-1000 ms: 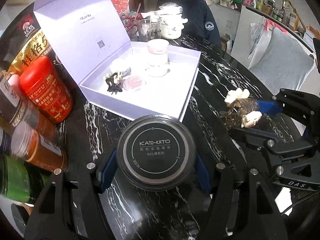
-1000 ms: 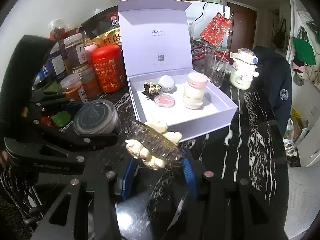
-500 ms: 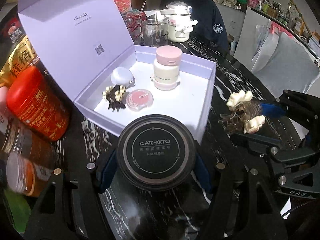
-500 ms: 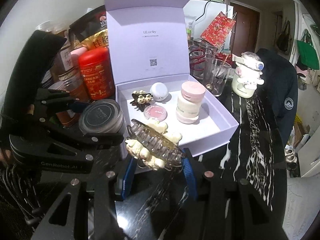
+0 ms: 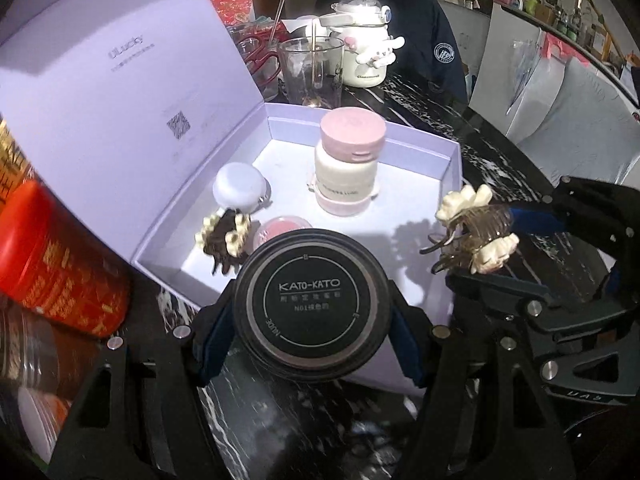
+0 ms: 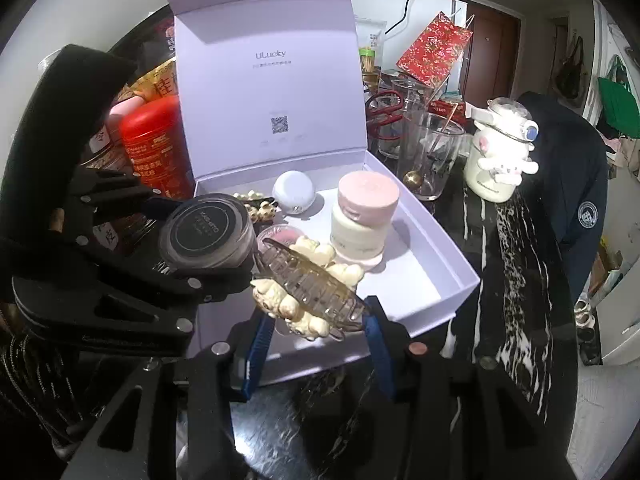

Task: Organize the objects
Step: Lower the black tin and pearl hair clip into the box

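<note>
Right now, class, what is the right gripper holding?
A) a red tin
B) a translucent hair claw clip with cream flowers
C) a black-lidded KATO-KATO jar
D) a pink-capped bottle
B: the right gripper is shut on the hair claw clip, above the open lilac box.

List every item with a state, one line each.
Lavender gift box: lid open.
KATO-KATO jar: lid on, gripped by left gripper.
Hair claw clip: gripped by right gripper.
Pink-capped bottle: upright, capped, in box.
Glass cup: upright.
</note>
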Tool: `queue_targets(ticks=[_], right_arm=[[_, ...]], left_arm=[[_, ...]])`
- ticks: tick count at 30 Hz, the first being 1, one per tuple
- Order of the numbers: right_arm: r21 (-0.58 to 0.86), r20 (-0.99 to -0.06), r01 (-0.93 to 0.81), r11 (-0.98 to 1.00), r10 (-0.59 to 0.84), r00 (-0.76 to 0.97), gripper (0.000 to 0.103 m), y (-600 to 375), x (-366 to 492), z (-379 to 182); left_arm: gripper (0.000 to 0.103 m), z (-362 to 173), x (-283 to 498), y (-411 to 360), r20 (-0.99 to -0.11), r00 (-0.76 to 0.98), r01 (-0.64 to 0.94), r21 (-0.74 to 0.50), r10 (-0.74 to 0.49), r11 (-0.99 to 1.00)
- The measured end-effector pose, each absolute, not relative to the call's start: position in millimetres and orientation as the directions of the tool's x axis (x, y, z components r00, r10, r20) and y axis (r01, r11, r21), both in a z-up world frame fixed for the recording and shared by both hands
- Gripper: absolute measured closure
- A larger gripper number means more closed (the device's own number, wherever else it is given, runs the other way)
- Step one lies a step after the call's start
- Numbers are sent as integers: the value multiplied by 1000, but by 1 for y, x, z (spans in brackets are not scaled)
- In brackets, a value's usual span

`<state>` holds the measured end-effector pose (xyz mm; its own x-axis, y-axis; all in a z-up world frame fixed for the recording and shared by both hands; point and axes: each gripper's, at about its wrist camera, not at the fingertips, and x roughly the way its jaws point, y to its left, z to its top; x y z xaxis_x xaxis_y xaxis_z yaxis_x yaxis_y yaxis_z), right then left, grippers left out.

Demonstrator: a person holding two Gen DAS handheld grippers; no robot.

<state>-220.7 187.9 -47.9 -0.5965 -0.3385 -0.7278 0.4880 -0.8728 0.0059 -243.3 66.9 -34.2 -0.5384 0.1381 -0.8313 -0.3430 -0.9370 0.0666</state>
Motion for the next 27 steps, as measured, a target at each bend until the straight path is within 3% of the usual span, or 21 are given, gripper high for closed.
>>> queue_targets(ticks=[27], right_arm=[[41, -787, 472, -881, -320, -527, 57, 191, -278, -79]], left_arm=[[36, -66, -299, 63, -854, -492, -357, 17, 172, -934]])
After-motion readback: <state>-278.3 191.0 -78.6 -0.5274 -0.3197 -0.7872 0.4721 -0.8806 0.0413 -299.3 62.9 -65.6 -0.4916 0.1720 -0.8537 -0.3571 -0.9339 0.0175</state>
